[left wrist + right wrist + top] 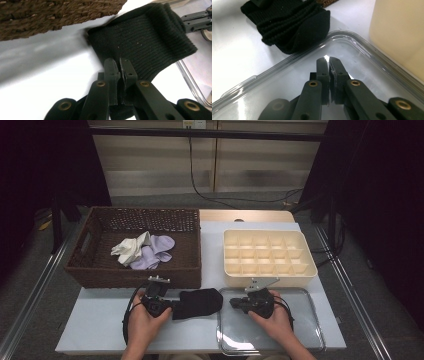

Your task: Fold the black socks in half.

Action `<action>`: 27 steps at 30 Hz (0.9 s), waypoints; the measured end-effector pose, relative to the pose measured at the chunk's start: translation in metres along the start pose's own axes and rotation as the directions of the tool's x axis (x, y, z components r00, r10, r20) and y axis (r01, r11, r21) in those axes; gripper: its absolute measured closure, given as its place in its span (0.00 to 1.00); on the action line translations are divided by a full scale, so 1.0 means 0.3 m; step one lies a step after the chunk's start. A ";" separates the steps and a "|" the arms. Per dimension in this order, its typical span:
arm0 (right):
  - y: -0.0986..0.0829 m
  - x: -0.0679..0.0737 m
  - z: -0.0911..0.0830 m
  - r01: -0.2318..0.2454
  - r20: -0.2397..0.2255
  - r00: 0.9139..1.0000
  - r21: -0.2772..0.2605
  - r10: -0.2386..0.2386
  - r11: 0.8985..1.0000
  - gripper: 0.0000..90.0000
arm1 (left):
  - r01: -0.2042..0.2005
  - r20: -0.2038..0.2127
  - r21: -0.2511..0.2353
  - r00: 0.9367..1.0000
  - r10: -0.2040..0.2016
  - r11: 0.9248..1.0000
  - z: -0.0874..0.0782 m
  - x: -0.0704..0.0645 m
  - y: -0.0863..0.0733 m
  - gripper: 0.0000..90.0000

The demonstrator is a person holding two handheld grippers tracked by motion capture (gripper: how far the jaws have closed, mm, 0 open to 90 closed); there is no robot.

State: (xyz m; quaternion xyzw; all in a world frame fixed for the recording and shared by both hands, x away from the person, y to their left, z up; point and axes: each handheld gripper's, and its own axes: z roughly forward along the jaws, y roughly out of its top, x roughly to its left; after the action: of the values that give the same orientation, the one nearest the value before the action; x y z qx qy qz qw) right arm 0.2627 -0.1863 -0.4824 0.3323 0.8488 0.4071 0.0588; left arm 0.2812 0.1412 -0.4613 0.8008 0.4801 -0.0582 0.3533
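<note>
The left gripper pinches the black sock near the table's front edge, beside the clear tray. The right gripper has its jaws together, holding nothing. Two socks wait in the basket.

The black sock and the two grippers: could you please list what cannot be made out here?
- Black sock: left gripper view, its near end lies hidden beneath the left gripper.
- Right gripper: high view, the hand covers the jaws.
- Wicker basket: left gripper view, cut off by the top edge.
</note>
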 end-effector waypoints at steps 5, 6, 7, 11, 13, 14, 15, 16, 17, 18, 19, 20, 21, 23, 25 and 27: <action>0.006 0.005 0.006 0.002 -0.003 1.000 -0.003 -0.002 1.000 0.96 | -0.024 -0.007 0.004 1.000 0.024 1.000 -0.014 -0.009 0.015 0.95; 0.008 0.006 0.007 0.002 -0.004 1.000 -0.003 -0.002 1.000 0.96 | -0.022 -0.004 0.004 1.000 0.022 1.000 -0.015 -0.010 0.018 0.95; 0.010 0.007 0.006 0.002 -0.003 1.000 -0.003 -0.002 1.000 0.96 | -0.021 -0.006 0.000 1.000 0.021 1.000 -0.016 -0.012 0.019 0.95; 0.018 0.011 0.005 0.001 -0.009 1.000 -0.018 -0.001 1.000 0.96 | -0.038 -0.007 0.003 0.999 0.038 0.999 -0.024 -0.017 0.030 0.95; 0.021 0.012 0.008 0.003 -0.007 1.000 -0.022 -0.003 1.000 0.96 | -0.046 -0.008 0.004 0.999 0.046 0.999 -0.030 -0.020 0.036 0.95; 0.022 0.013 0.008 0.003 -0.009 1.000 -0.019 -0.003 1.000 0.96 | -0.046 -0.009 0.001 0.999 0.046 0.999 -0.033 -0.022 0.039 0.95; 0.023 0.016 0.009 0.003 -0.008 1.000 -0.020 -0.003 1.000 0.96 | -0.053 -0.016 0.000 0.998 0.053 0.999 -0.036 -0.025 0.043 0.95; 0.025 0.017 0.011 0.005 -0.012 1.000 -0.021 -0.006 1.000 0.96 | -0.057 -0.018 0.002 0.998 0.057 0.998 -0.039 -0.027 0.046 0.95; 0.026 0.020 0.012 0.006 -0.015 1.000 -0.021 -0.006 1.000 0.96 | -0.056 -0.017 0.004 0.998 0.056 0.998 -0.041 -0.028 0.048 0.95; 0.027 0.022 0.012 0.007 -0.012 1.000 -0.018 -0.007 1.000 0.96 | -0.053 -0.013 0.002 0.999 0.053 0.999 -0.045 -0.027 0.051 0.95; 0.027 0.024 0.016 0.010 -0.017 1.000 -0.019 -0.010 1.000 0.96 | -0.053 -0.012 0.000 0.999 0.053 0.999 -0.049 -0.027 0.053 0.95; 0.027 0.027 0.018 0.004 -0.020 1.000 -0.017 -0.005 1.000 0.96 | -0.053 -0.010 0.001 0.999 0.053 0.999 -0.053 -0.027 0.056 0.95; 0.025 0.027 0.022 0.013 -0.018 1.000 -0.016 -0.014 1.000 0.96 | -0.059 -0.011 0.006 0.998 0.059 0.998 -0.058 -0.027 0.058 0.95; 0.024 0.030 0.027 0.014 -0.026 1.000 -0.012 -0.014 1.000 0.96 | -0.057 -0.008 0.002 0.998 0.057 0.998 -0.063 -0.031 0.064 0.95; 0.023 0.033 0.031 0.015 -0.026 1.000 -0.005 -0.016 1.000 0.96 | -0.059 -0.010 -0.007 0.998 0.059 0.998 -0.066 -0.038 0.069 0.95; 0.025 0.036 0.034 0.014 -0.032 0.999 -0.007 -0.015 1.000 0.96 | -0.068 -0.009 -0.002 0.998 0.068 0.998 -0.068 -0.044 0.076 0.95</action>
State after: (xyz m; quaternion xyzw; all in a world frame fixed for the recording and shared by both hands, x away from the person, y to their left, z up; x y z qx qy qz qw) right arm 0.2621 -0.1697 -0.4818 0.3193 0.8506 0.4149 0.0492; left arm 0.2877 0.1376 -0.4289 0.8167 0.4541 -0.0418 0.3536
